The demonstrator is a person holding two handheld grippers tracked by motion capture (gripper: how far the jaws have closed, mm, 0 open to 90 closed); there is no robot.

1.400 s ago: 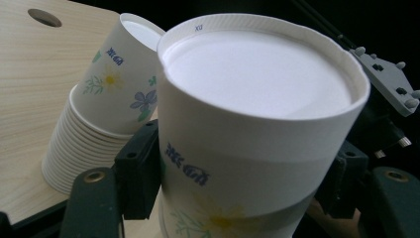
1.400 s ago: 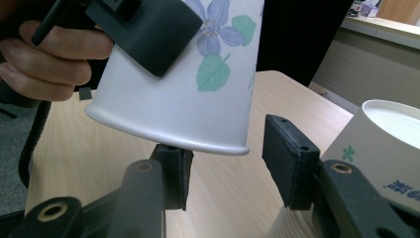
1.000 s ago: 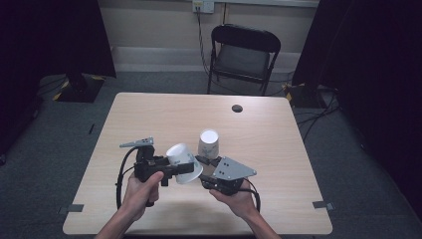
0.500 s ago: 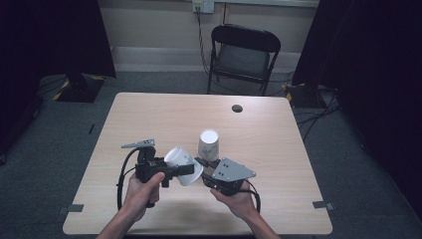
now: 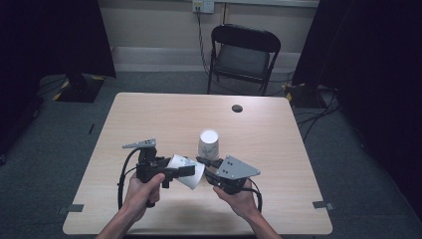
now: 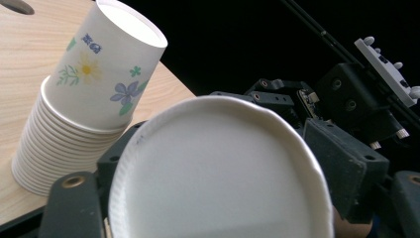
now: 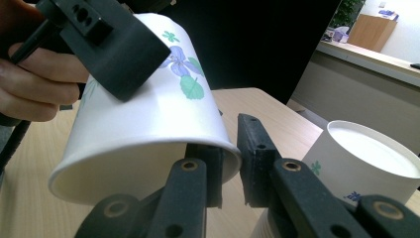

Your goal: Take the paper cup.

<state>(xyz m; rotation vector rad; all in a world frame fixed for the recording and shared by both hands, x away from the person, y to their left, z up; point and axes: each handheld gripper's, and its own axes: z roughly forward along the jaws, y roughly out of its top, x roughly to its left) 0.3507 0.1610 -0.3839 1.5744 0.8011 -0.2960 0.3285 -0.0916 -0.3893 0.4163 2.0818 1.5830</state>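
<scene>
So the left gripper (image 5: 181,172) is clamped around a paper cup (image 7: 148,124), holding it on its side above the table (image 5: 149,114), open mouth aimed at the right gripper (image 7: 229,161). That one's jaws straddle the rim, one inside, one outside, not quite closed. White cup, flower print. The cup stack (image 6: 74,109) stands just beyond both grippers.

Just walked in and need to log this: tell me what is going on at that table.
A person holds a two-jaw gripper in each hand over a pale wooden table. The left gripper clamps a single white flower-printed paper cup on its side, above the table. The right gripper has one jaw inside that cup's rim and one outside, not fully closed. An upside-down stack of matching paper cups stands just beyond them.
</scene>
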